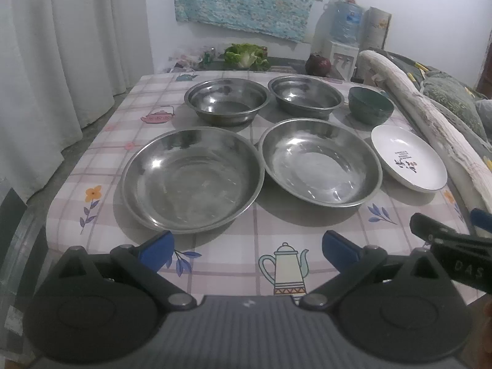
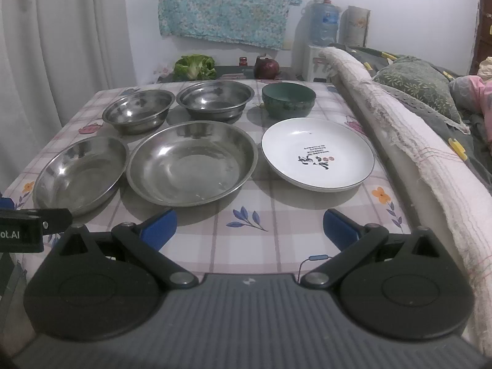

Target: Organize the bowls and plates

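Note:
Six dishes stand in two rows on a checked tablecloth (image 1: 101, 166). The near row holds a wide steel plate (image 1: 192, 180) on the left, a second steel plate (image 1: 319, 163) in the middle and a white plate (image 1: 407, 158) with black writing on the right. Behind them stand two steel bowls (image 1: 227, 101) (image 1: 306, 95) and a dark green bowl (image 1: 370, 104). My left gripper (image 1: 247, 252) hangs open over the table's near edge, nothing between its blue fingers. My right gripper (image 2: 250, 227) is open too, in front of the middle steel plate (image 2: 192, 163) and the white plate (image 2: 318, 153).
A padded sofa edge with a white cloth (image 2: 399, 141) runs along the table's right side. A curtain (image 1: 61, 61) hangs on the left. Behind the table lie a lettuce (image 1: 246, 55) and a red onion (image 1: 318, 64), with a water dispenser (image 1: 344, 30) by the wall.

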Tool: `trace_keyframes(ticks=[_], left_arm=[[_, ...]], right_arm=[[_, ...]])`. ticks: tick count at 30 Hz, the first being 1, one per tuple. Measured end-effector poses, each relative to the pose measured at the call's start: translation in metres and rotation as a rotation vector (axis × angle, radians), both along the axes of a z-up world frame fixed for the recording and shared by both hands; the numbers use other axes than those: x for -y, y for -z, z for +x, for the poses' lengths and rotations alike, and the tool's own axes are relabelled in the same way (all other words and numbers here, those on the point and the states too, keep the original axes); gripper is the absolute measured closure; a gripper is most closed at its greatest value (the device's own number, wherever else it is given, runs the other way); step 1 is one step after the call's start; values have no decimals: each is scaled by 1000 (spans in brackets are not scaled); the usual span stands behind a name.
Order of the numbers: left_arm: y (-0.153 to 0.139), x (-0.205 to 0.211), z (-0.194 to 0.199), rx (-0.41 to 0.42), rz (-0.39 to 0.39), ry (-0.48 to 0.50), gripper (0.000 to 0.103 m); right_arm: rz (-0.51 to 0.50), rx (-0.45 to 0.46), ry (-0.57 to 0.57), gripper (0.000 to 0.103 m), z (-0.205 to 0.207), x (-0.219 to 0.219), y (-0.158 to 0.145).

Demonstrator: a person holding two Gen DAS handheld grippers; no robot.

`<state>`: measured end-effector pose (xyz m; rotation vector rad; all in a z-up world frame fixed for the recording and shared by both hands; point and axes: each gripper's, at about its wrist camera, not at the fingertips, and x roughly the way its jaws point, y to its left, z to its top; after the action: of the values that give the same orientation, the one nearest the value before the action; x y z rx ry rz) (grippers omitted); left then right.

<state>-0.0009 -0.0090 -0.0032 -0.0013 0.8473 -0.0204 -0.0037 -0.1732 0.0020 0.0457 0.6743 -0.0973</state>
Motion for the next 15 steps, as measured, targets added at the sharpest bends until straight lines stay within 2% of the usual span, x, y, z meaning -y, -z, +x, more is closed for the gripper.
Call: trace_keyframes(ticks=[15], left_arm=[[1, 1, 2, -9, -5, 5, 0]], right_arm=[[8, -9, 10, 1, 0, 2, 0]])
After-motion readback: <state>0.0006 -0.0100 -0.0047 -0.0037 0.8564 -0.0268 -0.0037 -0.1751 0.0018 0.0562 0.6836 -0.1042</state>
